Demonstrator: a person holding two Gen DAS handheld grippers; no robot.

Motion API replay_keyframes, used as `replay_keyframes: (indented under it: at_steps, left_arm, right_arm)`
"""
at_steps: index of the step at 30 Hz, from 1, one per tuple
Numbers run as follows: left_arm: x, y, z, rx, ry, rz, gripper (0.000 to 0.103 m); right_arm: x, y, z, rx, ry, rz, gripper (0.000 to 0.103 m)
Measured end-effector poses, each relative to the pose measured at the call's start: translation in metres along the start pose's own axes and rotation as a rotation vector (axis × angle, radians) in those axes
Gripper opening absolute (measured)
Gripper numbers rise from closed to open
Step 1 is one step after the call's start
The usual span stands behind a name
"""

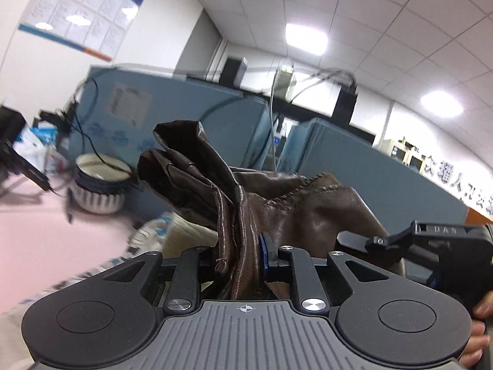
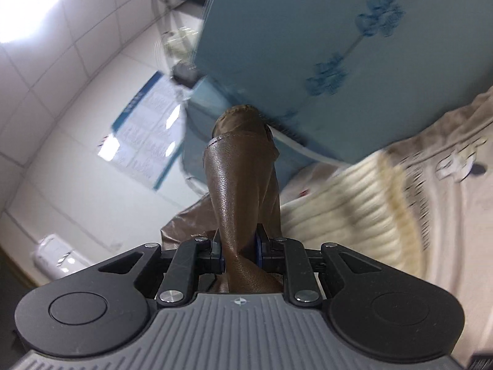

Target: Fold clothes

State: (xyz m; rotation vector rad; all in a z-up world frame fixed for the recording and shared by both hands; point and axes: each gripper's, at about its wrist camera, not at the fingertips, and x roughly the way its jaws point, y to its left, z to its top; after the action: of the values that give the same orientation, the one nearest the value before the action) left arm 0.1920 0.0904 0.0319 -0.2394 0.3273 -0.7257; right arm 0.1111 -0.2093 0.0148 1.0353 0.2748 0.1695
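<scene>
A dark brown leather garment is held up in the air by both grippers. My left gripper is shut on a bunched, stitched edge of it, and folds of leather rise in front of the camera. My right gripper is shut on another twisted part of the brown leather garment, which stands up from the jaws. The right gripper's black body shows at the right of the left wrist view, close beside the leather. Most of the garment is hidden below the cameras.
A pink table surface lies at left with a striped white-and-dark basket on it. Blue partition panels stand behind. A cream ribbed knit and a beige printed garment lie at right in the right wrist view.
</scene>
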Motion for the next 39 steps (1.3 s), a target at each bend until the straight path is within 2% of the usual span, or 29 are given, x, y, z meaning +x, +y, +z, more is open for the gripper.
replay_keyframes:
  at_steps: [4, 6, 7, 8, 9, 10, 15, 17, 19, 21, 22, 23, 24, 25, 29, 39]
  left_arm:
    - [0.029, 0.0, -0.011, 0.043, 0.027, 0.063, 0.019]
    - [0.036, 0.004, -0.015, 0.05, 0.026, 0.098, 0.021]
    - [0.038, 0.009, -0.016, 0.032, 0.028, 0.102, 0.025]
    - [0.041, 0.013, -0.018, 0.011, 0.032, 0.113, 0.027]
    - [0.044, 0.015, -0.021, -0.004, 0.04, 0.138, 0.035]
    - [0.049, 0.016, -0.024, -0.004, 0.051, 0.17, 0.044]
    - [0.062, 0.013, -0.032, 0.016, 0.074, 0.25, 0.057]
    - [0.062, 0.012, -0.035, 0.029, 0.069, 0.289, 0.068]
    - [0.057, 0.012, -0.033, 0.015, 0.057, 0.332, 0.086]
    - [0.05, 0.011, -0.03, 0.0, 0.043, 0.372, 0.099]
    - [0.044, 0.007, -0.029, 0.003, 0.032, 0.388, 0.102]
    - [0.039, 0.003, -0.027, 0.006, 0.021, 0.404, 0.102]
    - [0.033, 0.0, -0.026, 0.009, 0.011, 0.421, 0.102]
    - [0.028, -0.004, -0.024, 0.012, 0.0, 0.437, 0.103]
    - [0.006, -0.019, -0.019, 0.023, -0.043, 0.502, 0.103]
    - [-0.052, -0.077, -0.037, 0.024, -0.142, 0.519, 0.103]
  right_arm:
    - [0.011, -0.021, 0.007, -0.042, 0.0, -0.086, 0.016]
    - [0.015, -0.024, 0.009, -0.117, -0.004, -0.15, 0.017]
    - [0.018, -0.025, 0.009, -0.156, -0.002, -0.186, 0.019]
    - [0.021, -0.026, 0.009, -0.194, 0.001, -0.222, 0.027]
    - [0.023, -0.027, 0.008, -0.233, 0.003, -0.257, 0.033]
    - [0.027, -0.029, 0.006, -0.258, 0.001, -0.285, 0.034]
    - [0.038, -0.035, -0.002, -0.329, -0.001, -0.343, 0.037]
    - [0.04, -0.033, -0.003, -0.35, -0.001, -0.352, 0.038]
    - [0.041, -0.033, -0.003, -0.362, 0.003, -0.353, 0.04]
    - [0.04, -0.026, -0.004, -0.385, 0.012, -0.371, 0.046]
    - [0.04, -0.02, -0.005, -0.401, 0.018, -0.387, 0.056]
    - [0.039, -0.013, -0.007, -0.414, 0.019, -0.416, 0.074]
    - [0.037, -0.006, -0.009, -0.429, 0.012, -0.445, 0.085]
    - [0.035, 0.001, -0.011, -0.443, 0.005, -0.473, 0.085]
    - [0.017, 0.024, -0.016, -0.56, -0.025, -0.463, 0.092]
    - [-0.039, 0.049, -0.04, -0.647, -0.046, -0.418, 0.103]
